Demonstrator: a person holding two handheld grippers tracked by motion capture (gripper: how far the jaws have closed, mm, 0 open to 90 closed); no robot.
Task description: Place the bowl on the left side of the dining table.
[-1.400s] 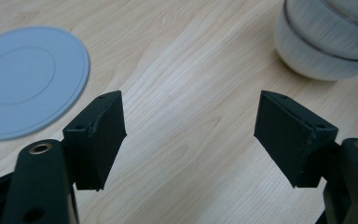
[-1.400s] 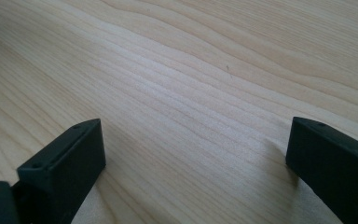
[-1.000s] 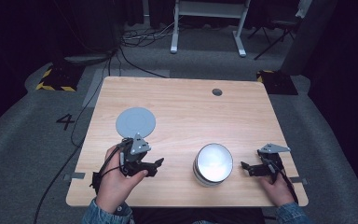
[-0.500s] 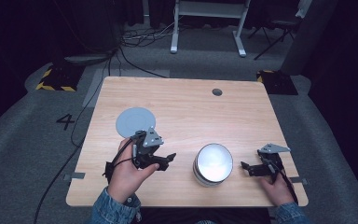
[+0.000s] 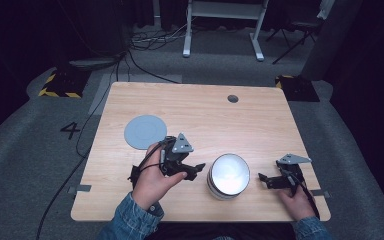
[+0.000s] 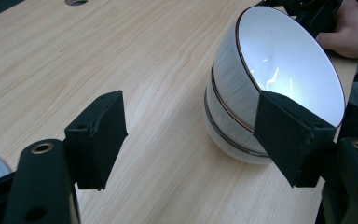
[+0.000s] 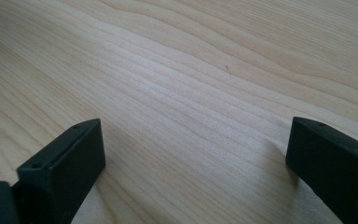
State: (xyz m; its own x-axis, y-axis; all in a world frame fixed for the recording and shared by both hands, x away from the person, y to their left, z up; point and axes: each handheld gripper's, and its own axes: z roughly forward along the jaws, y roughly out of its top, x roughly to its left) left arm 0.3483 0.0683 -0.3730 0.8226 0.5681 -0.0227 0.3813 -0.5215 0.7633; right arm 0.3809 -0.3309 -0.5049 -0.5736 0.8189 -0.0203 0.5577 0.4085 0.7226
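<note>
A stack of white bowls (image 5: 228,176) with thin dark rim lines stands on the wooden table (image 5: 195,115) near its front edge. In the left gripper view the stack of bowls (image 6: 270,79) is close ahead, partly behind one jaw. My left gripper (image 5: 198,170) is open, just left of the stack and pointing at it, apart from it. My right gripper (image 5: 263,180) rests open on the table to the right of the stack; between its jaws lies bare wood (image 7: 191,121). A grey round plate (image 5: 145,131) lies flat farther left.
A small dark round hole (image 5: 233,98) sits in the table near the far edge. Cables (image 5: 105,85) and a white metal stand (image 5: 223,25) are on the grey floor beyond the table. The far half of the table is bare wood.
My left gripper has moved right from beside the grey plate to just left of the bowl stack. The right gripper has stayed in place.
</note>
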